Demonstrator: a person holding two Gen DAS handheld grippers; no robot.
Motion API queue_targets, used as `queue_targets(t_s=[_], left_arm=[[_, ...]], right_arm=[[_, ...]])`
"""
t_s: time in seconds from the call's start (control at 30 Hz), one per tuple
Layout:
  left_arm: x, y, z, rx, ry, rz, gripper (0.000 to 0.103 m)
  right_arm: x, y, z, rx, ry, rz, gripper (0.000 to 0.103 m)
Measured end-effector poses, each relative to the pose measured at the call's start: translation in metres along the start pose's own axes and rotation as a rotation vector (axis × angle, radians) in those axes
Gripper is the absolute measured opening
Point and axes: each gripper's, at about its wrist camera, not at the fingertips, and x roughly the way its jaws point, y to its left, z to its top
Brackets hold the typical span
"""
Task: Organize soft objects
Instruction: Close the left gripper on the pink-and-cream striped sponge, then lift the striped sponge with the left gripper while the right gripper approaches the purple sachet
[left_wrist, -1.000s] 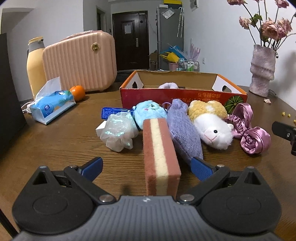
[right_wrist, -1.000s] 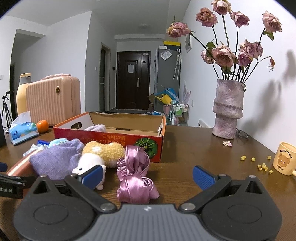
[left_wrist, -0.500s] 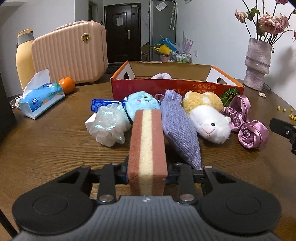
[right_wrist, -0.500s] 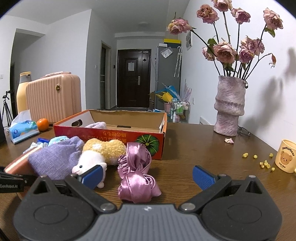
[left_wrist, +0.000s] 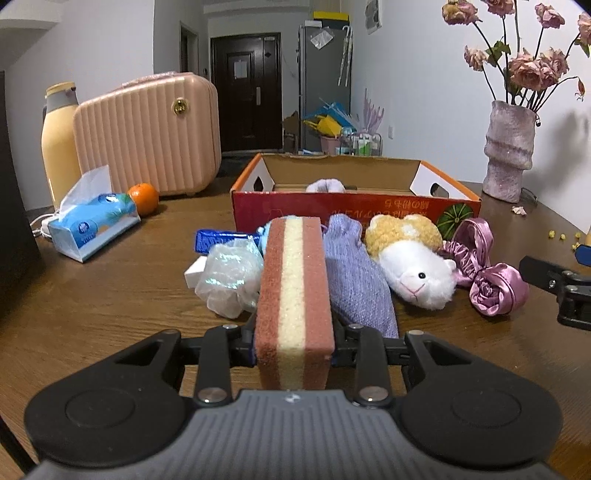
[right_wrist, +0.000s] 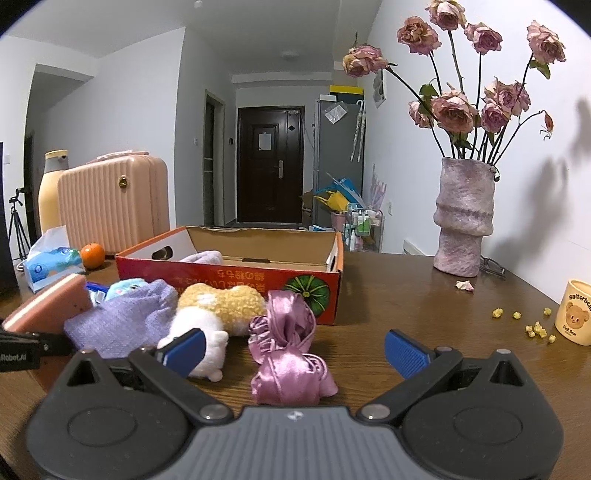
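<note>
Left wrist view: the left gripper (left_wrist: 294, 349) is clamped on the striped sponge (left_wrist: 293, 295), right gripper (right_wrist: 293, 349) wide and empty; next, carry it to the far cardboard box (left_wrist: 354, 206).

My left gripper (left_wrist: 294, 350) is clamped tight on the sponge (left_wrist: 293, 291), jaws pressed against both its long sides, tilted down a bit toward the table. My right gripper (right_wrist: 295, 349) sits low over the table, jaws spread wide, blue pads (right_wrist: 404, 352) clear of everything, nothing between them.
</note>
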Motion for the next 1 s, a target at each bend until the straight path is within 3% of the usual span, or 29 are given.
queue_targets(t_s=[1.0], left_arm=[[-0.030,0.060,0.003,-0.070,-0.122,0.040,0.032]], right_arm=[[0.014,0.079,-0.006,-0.092,0.046,0.096,0.103]])
